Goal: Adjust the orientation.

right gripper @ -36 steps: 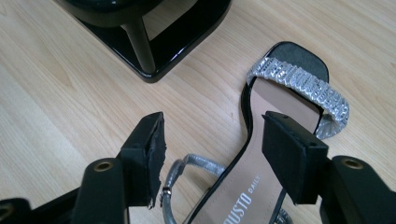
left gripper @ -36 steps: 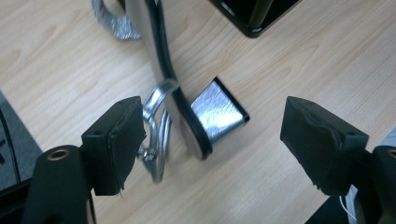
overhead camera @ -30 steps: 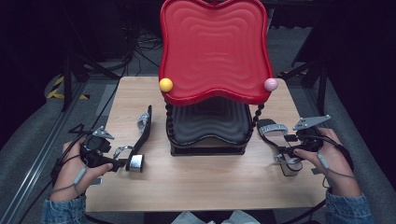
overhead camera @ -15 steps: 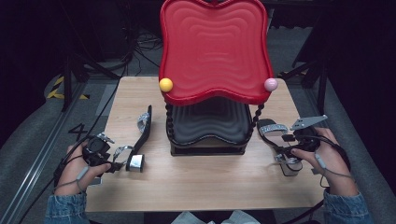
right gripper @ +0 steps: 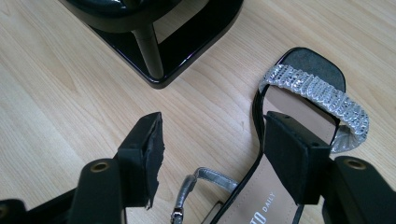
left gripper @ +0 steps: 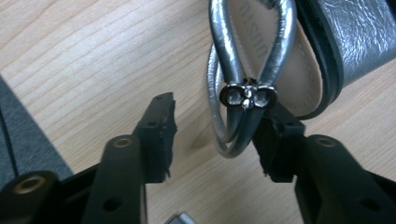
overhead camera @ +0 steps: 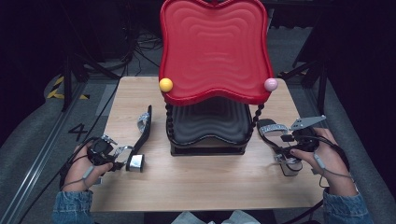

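Left gripper (left gripper: 212, 135) closing round silver strap loop (left gripper: 233, 135); right gripper (right gripper: 212, 154) released over sandal (right gripper: 289, 140).

Left hand (overhead camera: 88, 163) low at the table's near-left corner, wrapped around the left gripper (overhead camera: 122, 155), forearm entering from the bottom edge in a denim sleeve. Jaws pointing right, part open, having just been closing, a silver strap loop (left gripper: 233, 116) between them against the right pad. Right hand (overhead camera: 322, 156) at the near-right, holding the right gripper (overhead camera: 279, 148) pointing left, jaws part open, straddling a sandal's edge (right gripper: 259, 140), pads not pressing.
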`<state>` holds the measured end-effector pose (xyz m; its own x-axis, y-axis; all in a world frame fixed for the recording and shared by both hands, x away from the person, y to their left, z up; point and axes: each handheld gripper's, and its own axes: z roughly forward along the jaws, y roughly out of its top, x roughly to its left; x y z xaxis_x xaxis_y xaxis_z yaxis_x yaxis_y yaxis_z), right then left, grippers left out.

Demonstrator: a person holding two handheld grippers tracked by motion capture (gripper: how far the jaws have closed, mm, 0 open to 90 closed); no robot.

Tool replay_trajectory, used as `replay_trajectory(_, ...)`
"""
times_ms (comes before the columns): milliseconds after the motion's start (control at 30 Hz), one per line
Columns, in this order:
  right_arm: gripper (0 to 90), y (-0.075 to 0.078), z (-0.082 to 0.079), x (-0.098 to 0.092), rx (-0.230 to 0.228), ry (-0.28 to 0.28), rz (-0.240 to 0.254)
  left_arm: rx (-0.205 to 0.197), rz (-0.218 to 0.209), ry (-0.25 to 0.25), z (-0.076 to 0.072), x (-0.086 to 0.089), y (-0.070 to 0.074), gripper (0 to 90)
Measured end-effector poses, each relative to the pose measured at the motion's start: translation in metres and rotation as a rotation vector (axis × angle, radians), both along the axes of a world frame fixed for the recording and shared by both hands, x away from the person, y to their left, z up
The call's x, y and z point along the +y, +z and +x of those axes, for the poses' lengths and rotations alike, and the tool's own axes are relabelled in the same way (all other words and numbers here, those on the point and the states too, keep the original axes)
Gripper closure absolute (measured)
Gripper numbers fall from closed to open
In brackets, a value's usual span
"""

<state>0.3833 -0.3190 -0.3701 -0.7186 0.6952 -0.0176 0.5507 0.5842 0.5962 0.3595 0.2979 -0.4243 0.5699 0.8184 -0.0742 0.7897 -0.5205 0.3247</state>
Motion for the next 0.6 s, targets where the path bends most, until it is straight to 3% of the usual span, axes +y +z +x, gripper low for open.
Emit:
replay_trajectory(100, 38.6, 0.000, 0.000, 0.000, -0.001, 0.004, -0.001, 0.002, -0.010, -0.010, 0.001, -0.001, -0.002, 61.4)
replay_trajectory(133, 38.5, 0.000, 0.000, 0.001, 0.000, 0.003, -0.003, 0.002, -0.016, -0.010, 0.001, 0.000, -0.002, 68.9)
replay_trajectory(200, 38.5, 0.000, 0.000, 0.001, 0.000, 0.004, -0.003, 0.013, -0.024, -0.013, 0.002, 0.000, -0.002, 77.2)
replay_trajectory(233, 38.5, 0.000, 0.000, 0.001, -0.001, 0.003, -0.003, 0.032, -0.046, -0.010, 0.001, -0.001, -0.002, 77.2)
replay_trajectory(300, 38.6, 0.000, 0.000, 0.001, -0.001, 0.003, -0.003, 0.026, -0.031, -0.013, 0.001, -0.001, -0.001, 83.7)
replay_trajectory(400, 38.7, -0.001, 0.000, 0.001, -0.001, 0.005, 0.000, 0.031, -0.042, -0.007, 0.001, -0.002, 0.000, 84.5)
replay_trajectory(600, 38.9, 0.000, 0.000, 0.001, -0.005, 0.003, 0.002, -0.017, -0.041, -0.006, -0.001, -0.004, 0.012, 84.8)
